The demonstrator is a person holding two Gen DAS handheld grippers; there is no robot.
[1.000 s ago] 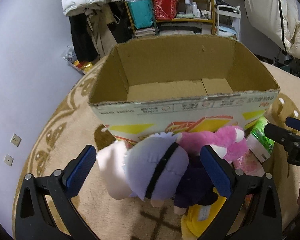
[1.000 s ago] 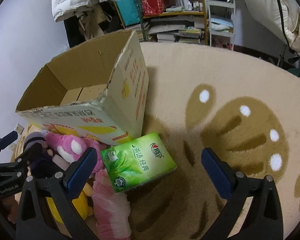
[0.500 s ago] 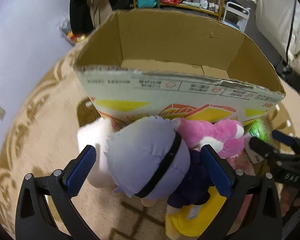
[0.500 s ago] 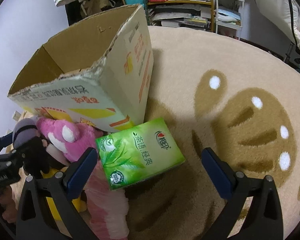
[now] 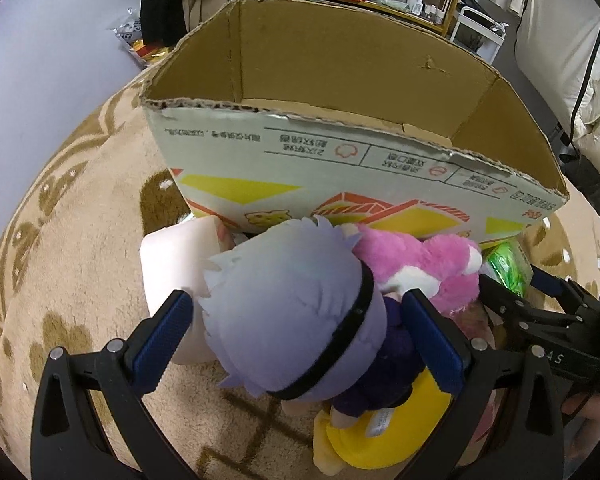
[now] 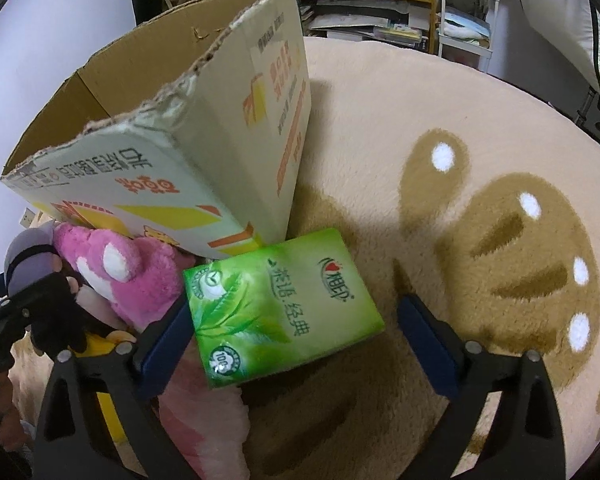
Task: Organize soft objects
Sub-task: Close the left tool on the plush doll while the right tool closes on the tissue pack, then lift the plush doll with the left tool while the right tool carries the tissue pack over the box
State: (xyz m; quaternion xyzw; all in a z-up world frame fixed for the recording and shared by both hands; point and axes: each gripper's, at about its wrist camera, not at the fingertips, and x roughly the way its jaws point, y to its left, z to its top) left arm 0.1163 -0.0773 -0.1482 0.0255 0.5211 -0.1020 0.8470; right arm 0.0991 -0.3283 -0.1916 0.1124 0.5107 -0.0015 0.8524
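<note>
One cardboard box (image 5: 340, 160) stands on one patterned rug (image 6: 440, 160). Against its front lie about five soft things: one lavender-haired doll (image 5: 296, 312), one pink plush (image 5: 428, 268), one pale cushion (image 5: 176, 264), one yellow plush (image 5: 384, 440) and, seemingly, one frilly pink piece (image 6: 204, 420), partly hidden. One green tissue pack (image 6: 276, 308) lies beside them. Two grippers show: left gripper (image 5: 300, 344), right gripper (image 6: 296, 344).

Beige patterned rug (image 6: 400, 128) under cardboard box (image 5: 340, 168), green tissue pack (image 6: 276, 304), apparently heaped plush toys (image 5: 292, 312).
</note>
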